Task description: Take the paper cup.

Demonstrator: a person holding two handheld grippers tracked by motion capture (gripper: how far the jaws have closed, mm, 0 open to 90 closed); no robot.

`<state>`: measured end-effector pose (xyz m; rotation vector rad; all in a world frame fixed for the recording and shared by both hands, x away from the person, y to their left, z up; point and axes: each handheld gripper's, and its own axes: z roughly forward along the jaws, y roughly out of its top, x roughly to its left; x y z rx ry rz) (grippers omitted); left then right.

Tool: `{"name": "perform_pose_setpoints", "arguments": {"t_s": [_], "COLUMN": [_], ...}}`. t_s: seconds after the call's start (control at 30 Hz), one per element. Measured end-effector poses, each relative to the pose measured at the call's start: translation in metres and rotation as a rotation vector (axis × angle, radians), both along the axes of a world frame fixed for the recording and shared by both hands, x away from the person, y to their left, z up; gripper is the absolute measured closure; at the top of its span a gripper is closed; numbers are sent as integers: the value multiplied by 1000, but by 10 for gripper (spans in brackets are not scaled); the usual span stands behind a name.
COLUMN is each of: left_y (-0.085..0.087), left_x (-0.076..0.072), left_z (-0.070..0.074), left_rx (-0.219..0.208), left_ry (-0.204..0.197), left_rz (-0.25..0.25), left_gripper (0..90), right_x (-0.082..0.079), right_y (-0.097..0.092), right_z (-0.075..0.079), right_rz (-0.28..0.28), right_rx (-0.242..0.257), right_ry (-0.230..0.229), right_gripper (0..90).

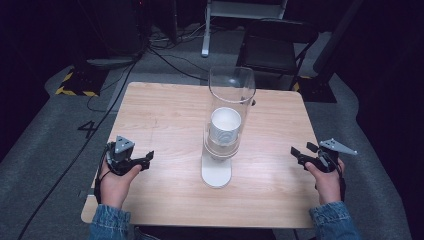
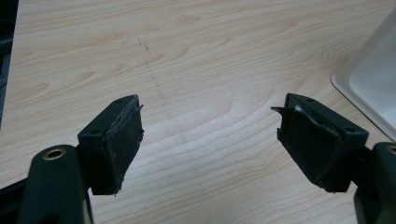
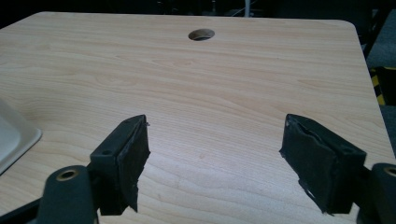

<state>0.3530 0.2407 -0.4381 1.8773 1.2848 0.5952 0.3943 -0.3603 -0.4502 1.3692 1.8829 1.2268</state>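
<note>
A clear cup dispenser (image 1: 226,130) with white cups (image 1: 225,125) stacked inside stands untouched on its white base (image 1: 216,172), midway between the grippers. The left gripper (image 1: 145,159) and right gripper (image 1: 300,151) hover well apart from it, jaws wide and empty. Judging by this, nothing has begun.
</note>
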Motion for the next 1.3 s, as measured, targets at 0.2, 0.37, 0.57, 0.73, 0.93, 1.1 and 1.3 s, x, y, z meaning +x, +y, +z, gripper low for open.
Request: {"name": "perform_pose_setpoints", "arguments": {"t_s": [0.2,0.37,0.57,0.73,0.93,1.1,1.3], "left_y": [-2,-3,-6,-4,-1,-1,0], "left_x": [3,8,11,10,9,10,11], "left_z": [3,8,11,13,14,14,16], "left_rx": [-35,-55,-65,-89,-82,-81,-106], "left_ry": [1,13,24,58,31,7,49], "left_rz": [-17,-19,-28,-25,-14,22,8], "left_gripper": [248,253,252,252,234,214,220], "right_x": [-4,-10,-16,-14,-8,-4,-3], "right_y": [1,1,4,12,35,59,88], "right_z": [2,5,12,20,26,31,35], "right_rz": [38,41,51,71,91,147,198], "right_rx": [4,10,33,36,39,28,18], "right_ry": [-7,-6,-8,-16,-29,-24,-30], "right_gripper": [273,281,277,277,277,272,270]}}
